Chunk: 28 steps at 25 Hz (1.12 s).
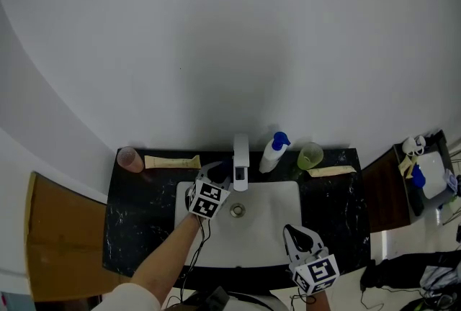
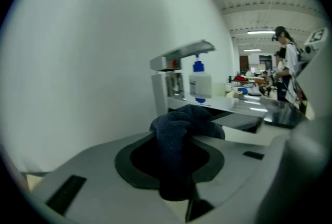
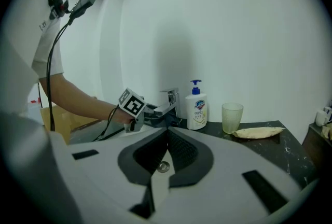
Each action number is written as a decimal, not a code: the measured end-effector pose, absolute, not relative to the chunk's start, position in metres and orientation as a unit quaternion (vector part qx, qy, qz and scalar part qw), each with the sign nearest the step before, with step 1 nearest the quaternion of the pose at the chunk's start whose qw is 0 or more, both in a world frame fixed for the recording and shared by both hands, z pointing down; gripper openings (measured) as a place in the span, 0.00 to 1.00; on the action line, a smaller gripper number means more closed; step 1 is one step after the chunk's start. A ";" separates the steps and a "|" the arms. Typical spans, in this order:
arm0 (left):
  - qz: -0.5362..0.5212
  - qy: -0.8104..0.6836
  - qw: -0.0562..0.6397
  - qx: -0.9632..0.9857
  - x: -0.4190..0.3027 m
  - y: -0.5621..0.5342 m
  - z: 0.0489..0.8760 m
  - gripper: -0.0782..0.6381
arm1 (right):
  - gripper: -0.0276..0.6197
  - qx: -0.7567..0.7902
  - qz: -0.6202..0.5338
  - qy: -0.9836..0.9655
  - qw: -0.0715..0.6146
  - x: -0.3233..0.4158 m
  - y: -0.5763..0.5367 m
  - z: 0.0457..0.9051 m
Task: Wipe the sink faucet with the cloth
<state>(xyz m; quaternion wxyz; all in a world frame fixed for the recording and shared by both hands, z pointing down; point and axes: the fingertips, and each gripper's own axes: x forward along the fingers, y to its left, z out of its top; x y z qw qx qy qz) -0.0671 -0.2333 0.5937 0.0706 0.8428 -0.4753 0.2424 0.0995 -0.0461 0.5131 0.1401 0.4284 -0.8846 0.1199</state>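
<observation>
1 soap bottle point(image 1: 273, 152) beside faucet point(image 1: 240, 160), left tongs point(image 1: 215, 174) gripping cloth point(image 2: 179, 135)

Left gripper view: the cloth point(image 2: 181, 129) clamped in the left tool point(image 2: 179, 166) hides the base of the faucet point(image 2: 179, 57) from me, and background figures are blurred. Head view: small items point(image 1: 425, 176) at the right edge are too small to identify.

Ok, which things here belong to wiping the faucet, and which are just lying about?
In use: faucet, dark cloth, left gripper shut on it.
Lying about: soap bottle, green cup, pink cup, two beige packets, right gripper shut, empty.
</observation>
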 end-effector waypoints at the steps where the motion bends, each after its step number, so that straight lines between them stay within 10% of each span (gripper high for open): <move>1: 0.234 -0.498 0.083 0.831 -0.080 -0.241 0.592 0.24 | 0.05 0.429 0.121 -0.884 0.141 0.100 -0.045 0.514; 28: 0.245 -0.443 0.056 0.860 -0.090 -0.224 0.587 0.24 | 0.05 0.455 0.126 -0.870 0.145 0.115 -0.041 0.516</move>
